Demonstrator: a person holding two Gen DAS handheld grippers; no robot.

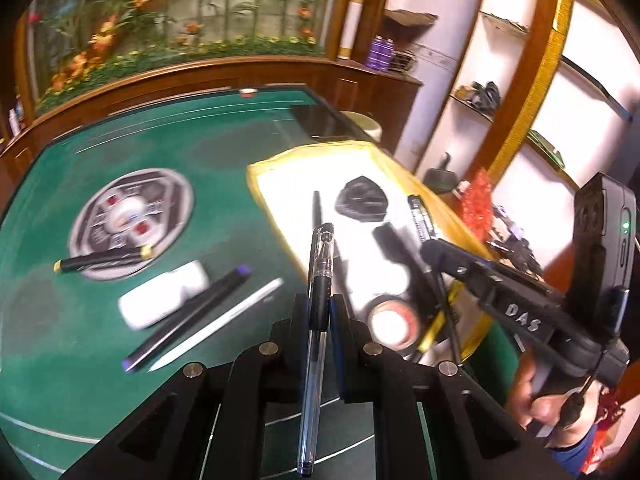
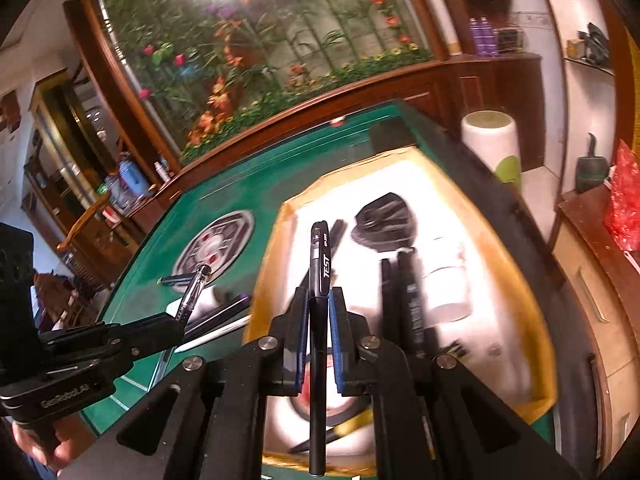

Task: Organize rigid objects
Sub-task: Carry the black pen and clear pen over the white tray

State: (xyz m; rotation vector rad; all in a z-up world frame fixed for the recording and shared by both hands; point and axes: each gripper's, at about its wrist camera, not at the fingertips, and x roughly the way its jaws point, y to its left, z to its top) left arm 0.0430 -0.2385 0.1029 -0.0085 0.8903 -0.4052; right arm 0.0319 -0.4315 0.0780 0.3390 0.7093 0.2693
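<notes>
Left tongs [image 1: 319,312] clamp clear-barrelled pen [image 1: 314,332]; right tongs [image 2: 319,312] clamp black pen [image 2: 319,320].

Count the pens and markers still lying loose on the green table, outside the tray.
3, all left of the yellow tray: a yellow-capped marker on the round centre plate, a purple-tipped pen, and a white pen beside it. Others may be hidden.
</notes>
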